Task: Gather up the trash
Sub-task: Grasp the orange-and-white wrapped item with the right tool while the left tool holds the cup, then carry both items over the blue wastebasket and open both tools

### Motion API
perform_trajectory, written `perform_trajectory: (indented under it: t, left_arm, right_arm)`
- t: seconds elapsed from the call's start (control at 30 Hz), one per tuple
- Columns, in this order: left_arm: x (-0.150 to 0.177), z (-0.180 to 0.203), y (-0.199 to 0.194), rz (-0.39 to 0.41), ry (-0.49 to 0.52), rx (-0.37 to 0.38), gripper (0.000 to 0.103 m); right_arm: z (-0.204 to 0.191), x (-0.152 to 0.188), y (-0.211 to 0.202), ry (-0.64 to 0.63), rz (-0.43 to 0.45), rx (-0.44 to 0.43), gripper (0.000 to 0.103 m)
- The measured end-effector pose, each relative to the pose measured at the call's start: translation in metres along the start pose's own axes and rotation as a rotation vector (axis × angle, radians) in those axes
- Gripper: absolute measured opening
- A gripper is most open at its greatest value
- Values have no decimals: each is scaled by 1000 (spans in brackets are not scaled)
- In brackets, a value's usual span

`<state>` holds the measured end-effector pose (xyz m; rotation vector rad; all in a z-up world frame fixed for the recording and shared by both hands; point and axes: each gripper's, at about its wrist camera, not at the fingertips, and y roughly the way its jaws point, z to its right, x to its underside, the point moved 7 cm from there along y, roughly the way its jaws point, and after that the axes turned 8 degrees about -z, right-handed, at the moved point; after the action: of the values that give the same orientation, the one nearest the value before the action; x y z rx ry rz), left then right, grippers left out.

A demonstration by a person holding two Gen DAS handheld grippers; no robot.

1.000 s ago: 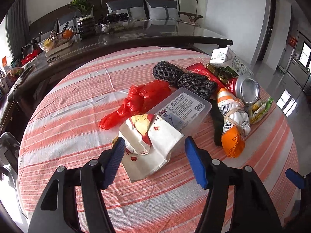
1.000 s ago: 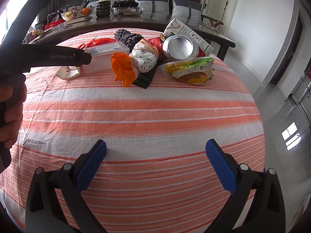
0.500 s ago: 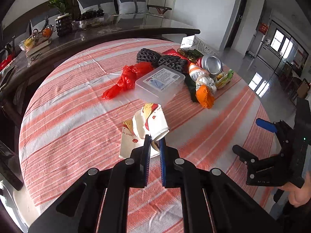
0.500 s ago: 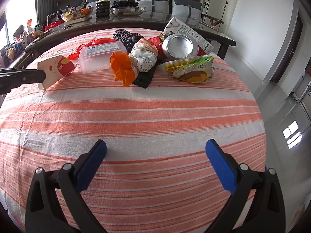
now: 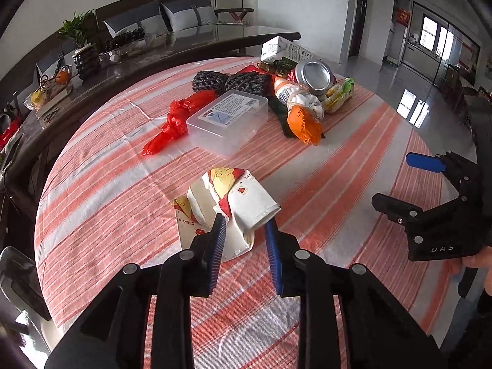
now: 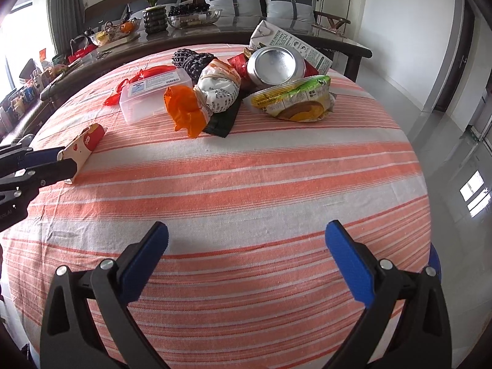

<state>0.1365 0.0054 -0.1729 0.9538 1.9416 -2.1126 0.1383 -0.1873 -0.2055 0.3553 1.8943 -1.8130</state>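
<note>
A crumpled white and red paper cup (image 5: 236,206) lies on the striped tablecloth (image 5: 338,166), its near end between the fingers of my left gripper (image 5: 244,230), which has opened partway and no longer squeezes it. The cup also shows in the right wrist view (image 6: 84,146) at the left gripper's tip. My right gripper (image 6: 244,240) is open and empty above the near part of the table; it also shows in the left wrist view (image 5: 399,181). More trash lies at the far side: a clear plastic box (image 5: 229,121), a red bag (image 5: 176,120), an orange wrapper bundle (image 5: 303,117), a can (image 5: 315,77).
A snack packet (image 6: 295,101), a milk carton (image 6: 289,43), dark mesh pieces (image 6: 193,58) and a dark wrapper (image 6: 223,120) lie in the far pile. Behind the round table stands a dark counter (image 6: 215,35) with bowls and a plant. Floor drops off at the right.
My left gripper closed on the paper cup and drew it away from the plastic box towards me. Now its fingers have parted again around the cup. My right gripper stayed open and still.
</note>
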Motion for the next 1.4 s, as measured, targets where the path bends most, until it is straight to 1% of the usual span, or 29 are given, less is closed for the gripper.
perform_trajectory:
  t: [0.1,0.13,0.17,0.23,0.3,0.37,0.43,0.47,0.5,0.53,0.57,0.6,0.73,0.83,0.97,1.07,1.17,1.3,1.4]
  left_arm:
    - [1,-2,5,-3,-13,-20,26]
    - [1,-4,6,-3,-16,-21,23]
    - [2,-5,6,-3,-21,-13,9]
    - [3,-8,6,1,-39,-3,6]
    - [5,-12,3,11,-64,24,4]
    - [6,-17,-1,21,-94,59,3]
    - [8,-20,-6,38,-115,81,3]
    - [9,-22,-8,42,-124,92,3]
    - [9,-22,-10,46,-133,105,3]
    - [10,-23,-12,49,-140,115,3]
    - [10,-23,-13,52,-145,122,3]
    - [11,-23,-15,54,-149,127,3]
    - [10,-18,-23,72,-163,163,3]
    - [5,-7,-30,89,-161,202,3]
    - [-6,18,-37,105,-127,249,3]
    - [-18,42,-36,102,-94,273,3]
    - [-31,71,-31,97,-58,306,3]
    - [-53,123,-25,86,5,371,3]
    - [-70,173,-21,77,78,422,3]
  right_arm:
    - [-1,-14,-6,16,26,-66,98]
    - [-3,-21,-7,22,31,-95,98]
    - [-5,-29,-7,29,33,-121,98]
    - [-13,-48,-5,32,34,-159,98]
    - [-22,-69,1,43,37,-228,98]
    - [-22,-90,14,88,19,-253,92]
    - [-19,-105,31,152,-13,-277,78]
    - [-16,-111,38,188,-31,-292,75]
    - [-14,-116,44,216,-43,-310,69]
    - [-12,-119,48,232,-53,-320,58]
    - [-12,-120,50,232,-67,-316,57]
    - [-12,-120,49,220,-68,-316,52]
    - [-13,-110,21,158,-34,-336,51]
    - [-6,-92,-4,135,-17,-352,51]
    - [20,-65,-28,138,-5,-335,51]
    - [52,-48,-40,176,0,-318,51]
    - [92,-34,-52,228,11,-289,51]
    - [157,-13,-65,285,25,-203,51]
    - [213,7,-71,339,11,-125,51]
